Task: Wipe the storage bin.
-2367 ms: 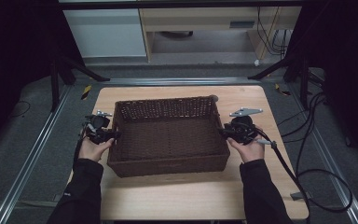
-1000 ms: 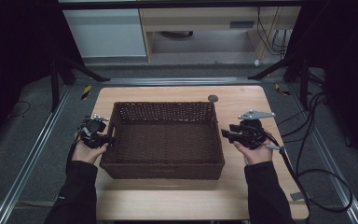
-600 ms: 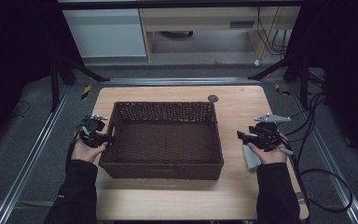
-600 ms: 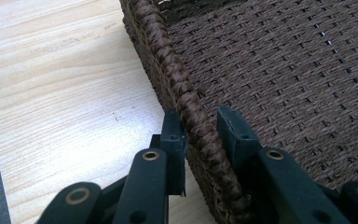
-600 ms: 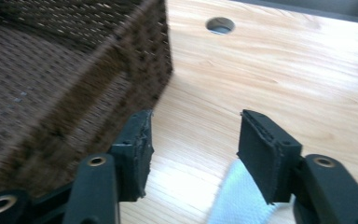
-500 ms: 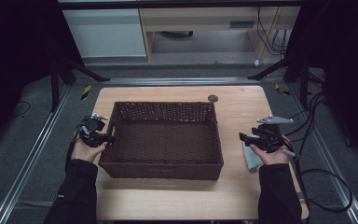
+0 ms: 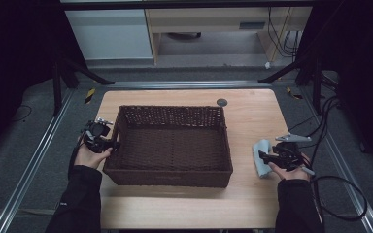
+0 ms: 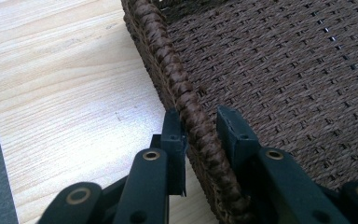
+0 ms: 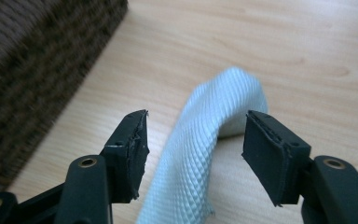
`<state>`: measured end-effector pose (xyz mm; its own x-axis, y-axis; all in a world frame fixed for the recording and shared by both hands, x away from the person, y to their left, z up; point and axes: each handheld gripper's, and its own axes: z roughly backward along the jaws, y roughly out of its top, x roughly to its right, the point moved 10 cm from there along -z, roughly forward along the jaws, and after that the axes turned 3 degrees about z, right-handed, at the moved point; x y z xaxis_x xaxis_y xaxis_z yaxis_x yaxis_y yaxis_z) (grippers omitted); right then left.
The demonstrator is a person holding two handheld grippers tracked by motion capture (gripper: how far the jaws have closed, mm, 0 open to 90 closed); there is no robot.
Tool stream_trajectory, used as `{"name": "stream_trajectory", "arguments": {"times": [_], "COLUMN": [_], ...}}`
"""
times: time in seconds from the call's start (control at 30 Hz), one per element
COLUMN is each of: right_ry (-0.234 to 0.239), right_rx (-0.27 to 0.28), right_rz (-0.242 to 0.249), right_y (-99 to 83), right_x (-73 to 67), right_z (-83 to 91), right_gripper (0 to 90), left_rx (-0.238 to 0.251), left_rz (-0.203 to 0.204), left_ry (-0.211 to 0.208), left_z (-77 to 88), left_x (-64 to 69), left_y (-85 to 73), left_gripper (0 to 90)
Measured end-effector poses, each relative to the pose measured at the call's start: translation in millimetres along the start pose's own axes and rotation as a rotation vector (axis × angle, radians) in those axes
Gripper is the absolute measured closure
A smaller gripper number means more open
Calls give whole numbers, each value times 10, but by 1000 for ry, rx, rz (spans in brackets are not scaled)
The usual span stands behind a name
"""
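The pale blue cloth lies folded on the table, right of the wicker basket and apart from it. The right gripper has just been opening; its jaws stand spread either side of the cloth, not pressing it. Best to lower squarely and pinch the raised fold before lifting. The left gripper pinches the basket's left rim, steadying it. One cloth, one basket, two grippers, and one small dark disc at the far edge.
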<state>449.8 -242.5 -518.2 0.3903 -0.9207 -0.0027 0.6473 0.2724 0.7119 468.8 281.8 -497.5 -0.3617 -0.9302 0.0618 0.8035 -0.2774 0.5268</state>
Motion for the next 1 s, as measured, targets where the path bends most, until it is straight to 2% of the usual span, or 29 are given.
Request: {"name": "stream_trajectory", "arguments": {"times": [0.13,0.3,0.43,0.63,0.8,1.0], "right_ry": [-5,-7,2,51,70,112], "right_rx": [-31,-74,-94,-132,-113,-7], "right_rz": [1,3,-8,-30,-12,28], "right_y": [-100,-213,-258,-288,-214,39], "right_x": [19,55,69,17,-31,-125], "right_z": [-83,-178,-209,-222,-206,-181], "right_gripper": [421,481,584,814,832,832], "left_rx": [-1,-3,-6,-5,-2,0], "left_rz": [1,3,6,9,14,4], "left_ry": [0,-4,-6,-8,-14,-20], "left_z": [1,1,2,6,10,7], "left_x": [3,0,1,5,13,56], "left_y": [-1,1,3,4,9,21], "left_gripper": [727,730,733,736,738,738]}}
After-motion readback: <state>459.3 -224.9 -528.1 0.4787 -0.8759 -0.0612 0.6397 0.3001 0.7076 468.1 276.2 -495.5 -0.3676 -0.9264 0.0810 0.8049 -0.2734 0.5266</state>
